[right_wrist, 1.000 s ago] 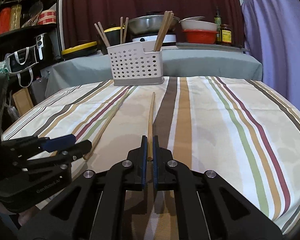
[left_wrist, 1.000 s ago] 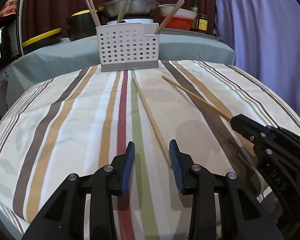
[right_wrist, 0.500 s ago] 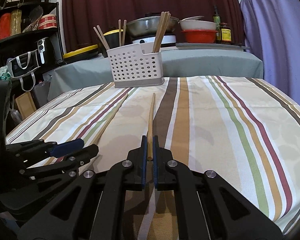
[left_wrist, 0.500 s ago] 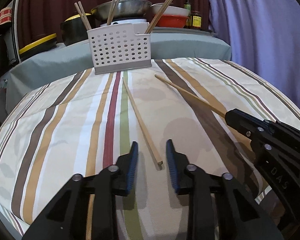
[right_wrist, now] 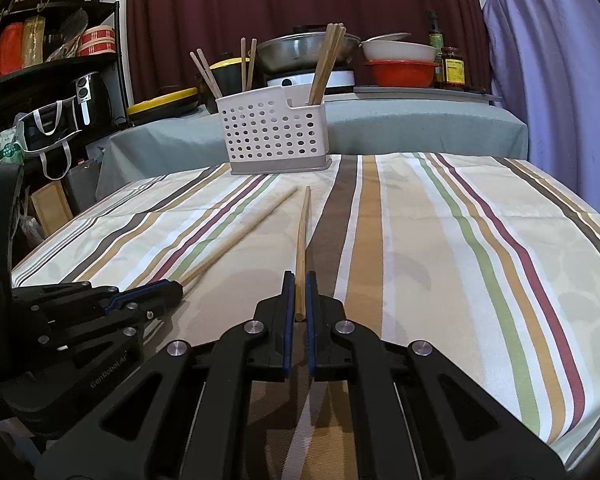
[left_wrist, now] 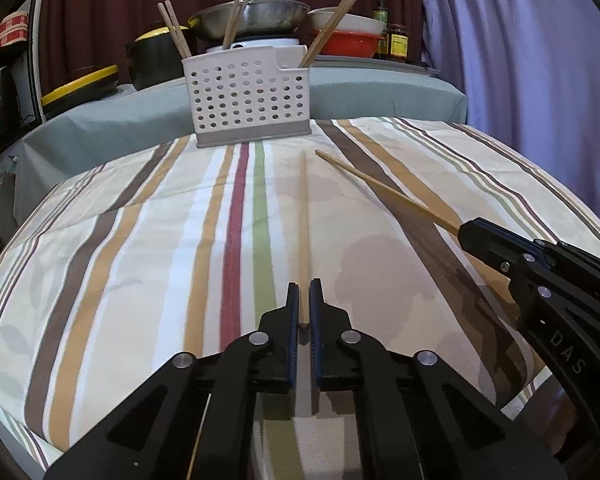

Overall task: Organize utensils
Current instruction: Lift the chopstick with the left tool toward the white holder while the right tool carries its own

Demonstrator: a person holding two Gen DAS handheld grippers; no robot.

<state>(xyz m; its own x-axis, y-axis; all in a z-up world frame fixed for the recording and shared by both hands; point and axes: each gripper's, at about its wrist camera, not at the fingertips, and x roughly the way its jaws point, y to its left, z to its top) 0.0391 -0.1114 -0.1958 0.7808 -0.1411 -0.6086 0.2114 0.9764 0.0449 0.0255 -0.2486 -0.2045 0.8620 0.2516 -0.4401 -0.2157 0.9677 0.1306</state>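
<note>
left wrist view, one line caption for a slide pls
Left gripper shut on a chopstick aimed at the white utensil caddy.

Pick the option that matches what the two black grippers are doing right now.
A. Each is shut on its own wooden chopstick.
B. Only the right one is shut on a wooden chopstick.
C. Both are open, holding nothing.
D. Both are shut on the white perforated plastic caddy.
A: the left gripper pinches the near end of the left wooden chopstick, and the right gripper pinches the right wooden chopstick, both pointing toward the white perforated plastic caddy.

Steel wok (left_wrist: 256,18) beside red bowl (left_wrist: 350,42)
</note>
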